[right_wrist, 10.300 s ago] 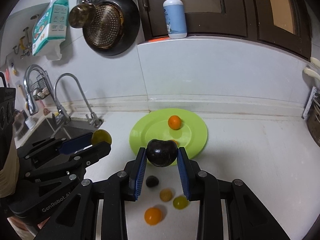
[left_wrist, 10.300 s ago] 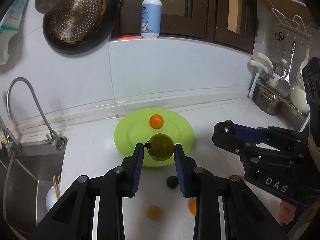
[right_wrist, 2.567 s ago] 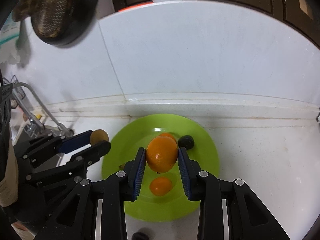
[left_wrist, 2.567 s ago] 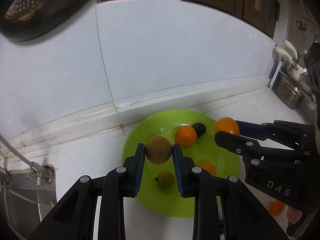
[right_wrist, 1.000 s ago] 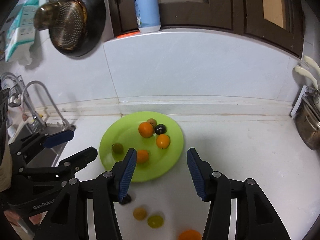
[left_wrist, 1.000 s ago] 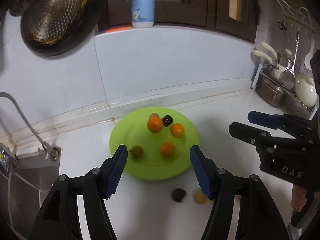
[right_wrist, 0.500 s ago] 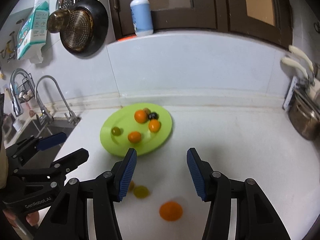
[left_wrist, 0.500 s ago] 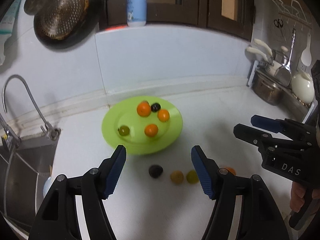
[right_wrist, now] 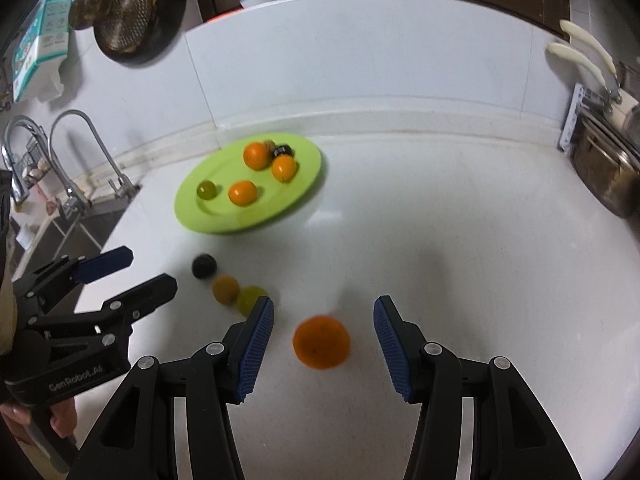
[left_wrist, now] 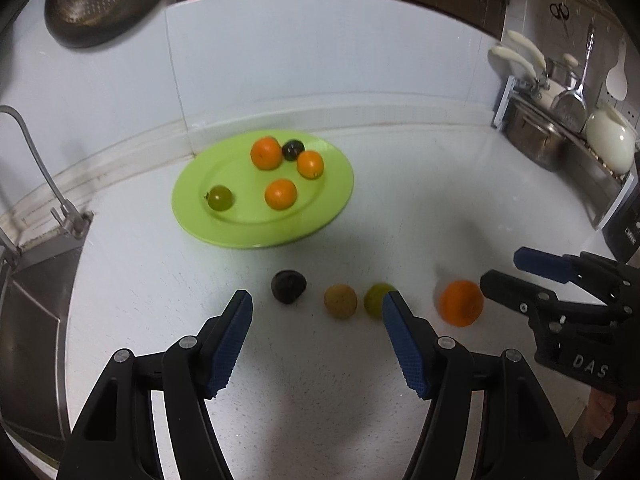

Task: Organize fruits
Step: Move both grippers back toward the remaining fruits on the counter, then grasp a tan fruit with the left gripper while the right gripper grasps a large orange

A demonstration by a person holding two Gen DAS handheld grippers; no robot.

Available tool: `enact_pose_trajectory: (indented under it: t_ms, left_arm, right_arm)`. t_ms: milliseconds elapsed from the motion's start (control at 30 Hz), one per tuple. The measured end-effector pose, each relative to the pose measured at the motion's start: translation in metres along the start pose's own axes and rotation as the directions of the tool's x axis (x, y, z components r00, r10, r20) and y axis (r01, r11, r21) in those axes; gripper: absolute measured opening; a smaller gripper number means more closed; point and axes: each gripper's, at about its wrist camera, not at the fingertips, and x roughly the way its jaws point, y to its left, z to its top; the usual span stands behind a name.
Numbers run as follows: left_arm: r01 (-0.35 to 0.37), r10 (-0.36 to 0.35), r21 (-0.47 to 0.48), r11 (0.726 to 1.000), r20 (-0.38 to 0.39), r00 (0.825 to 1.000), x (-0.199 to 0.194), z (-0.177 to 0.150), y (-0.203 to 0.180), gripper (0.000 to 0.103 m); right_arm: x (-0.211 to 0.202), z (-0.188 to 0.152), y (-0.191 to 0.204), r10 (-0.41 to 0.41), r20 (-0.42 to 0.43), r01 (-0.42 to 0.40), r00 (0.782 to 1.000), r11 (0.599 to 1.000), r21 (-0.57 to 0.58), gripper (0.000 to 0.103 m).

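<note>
Green plate (left_wrist: 188, 216) on white counter, 11 o'clock of frame centre. On it: three oranges (left_wrist: 266, 153), dark plum (left_wrist: 293, 149) at 12, green fruit (left_wrist: 219, 198) at 9. Loose on counter, in a row at plate's 6 o'clock: dark fruit (left_wrist: 288, 286), brown fruit (left_wrist: 340, 301), green lime (left_wrist: 376, 300), orange (left_wrist: 461, 303).
</note>
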Motion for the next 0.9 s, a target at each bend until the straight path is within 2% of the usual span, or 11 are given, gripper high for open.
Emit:
enact_pose_trajectory:
  t_ms: [133, 367, 600, 900]
  left_arm:
    - [0.007, -0.007, 0.013, 1.000, -0.034, 0.999, 0.014, -0.002, 0.001, 0.065]
    - [0.056, -0.054, 0.014, 0.998, -0.095, 0.994, 0.035, -0.004, 0.003, 0.054]
    - [0.086, -0.083, 0.017, 0.996, -0.126, 0.989, 0.052, -0.004, 0.002, 0.044]
    - [0.098, -0.093, 0.030, 0.995, -0.143, 0.985, 0.065, -0.001, -0.001, 0.037]
  right_arm:
    - [0.009, -0.009, -0.001, -0.007, -0.040, 0.008, 0.999, 1.000, 0.009, 0.053]
    - [0.024, -0.021, -0.001, -0.005, -0.096, 0.009, 0.995, 0.999, 0.035, 0.053]
    - [0.033, -0.024, -0.002, -0.005, -0.127, 0.013, 0.992, 0.998, 0.064, 0.053]
    - [0.042, -0.024, 0.000, 0.001, -0.137, 0.010, 0.991, 0.997, 0.080, 0.051]
